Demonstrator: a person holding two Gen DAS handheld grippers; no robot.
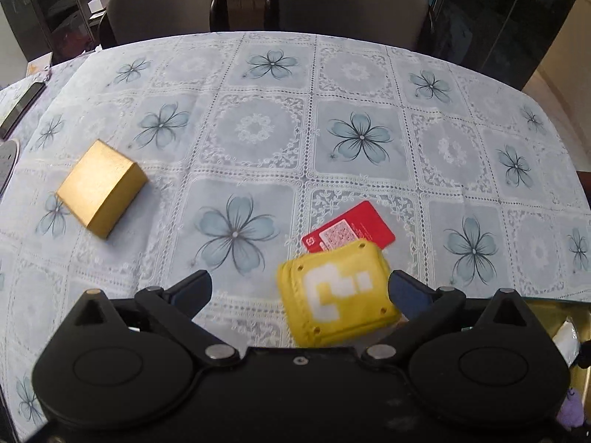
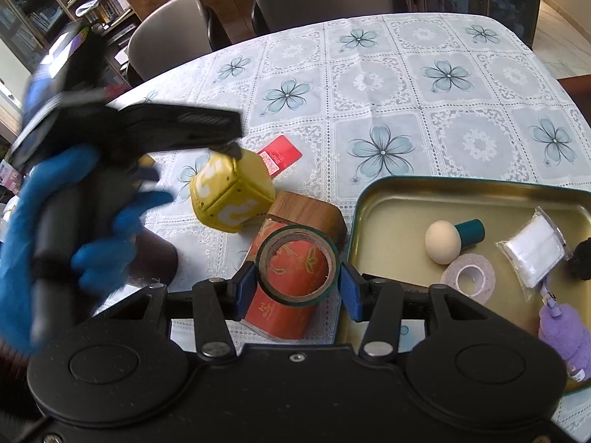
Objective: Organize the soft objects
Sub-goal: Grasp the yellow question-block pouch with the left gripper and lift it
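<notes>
Gaping wide, the left gripper (image 1: 299, 288) grasps nothing; the yellow plush block (image 1: 338, 293) sits between its fingers, close to the right one, on the lace tablecloth (image 1: 258, 140) partly over a red card (image 1: 349, 227). Right gripper (image 2: 297, 280) is clenched on a tape roll (image 2: 297, 264) beside the tin tray (image 2: 399, 192). A blue-gloved hand (image 2: 70, 236) grips the left tool. Gold box (image 1: 101, 188) lies well apart.

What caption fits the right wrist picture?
Right gripper clamps a tape roll beside the metal tray, near the yellow question-mark cube.
</notes>
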